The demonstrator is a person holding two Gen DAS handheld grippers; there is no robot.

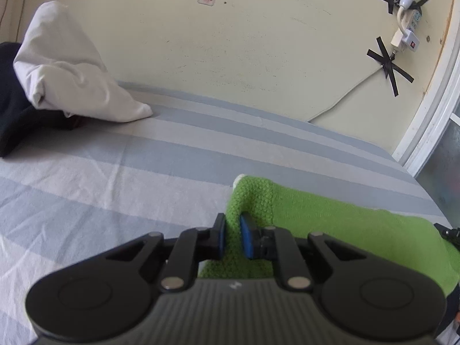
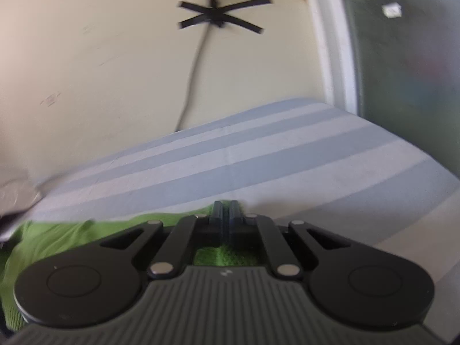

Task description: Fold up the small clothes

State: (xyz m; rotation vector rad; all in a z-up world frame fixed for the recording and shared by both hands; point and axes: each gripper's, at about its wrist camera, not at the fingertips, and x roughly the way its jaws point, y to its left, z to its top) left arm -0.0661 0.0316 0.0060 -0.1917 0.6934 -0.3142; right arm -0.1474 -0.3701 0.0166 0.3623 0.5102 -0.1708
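A bright green knit garment (image 1: 345,230) is held above the striped bed sheet (image 1: 143,166). My left gripper (image 1: 233,237) is shut on a ribbed edge of the green garment, which bunches up between the blue pads (image 1: 246,238). In the right wrist view my right gripper (image 2: 226,215) is shut on another edge of the same green garment (image 2: 57,238), which hangs to the left and under the gripper body. The right wrist view is blurred by motion.
A white pillow (image 1: 66,69) and a dark cloth (image 1: 11,109) lie at the bed's far left by the cream wall. A power strip (image 1: 405,28) and cable are taped to the wall. A window frame (image 2: 333,43) stands at the right bed edge.
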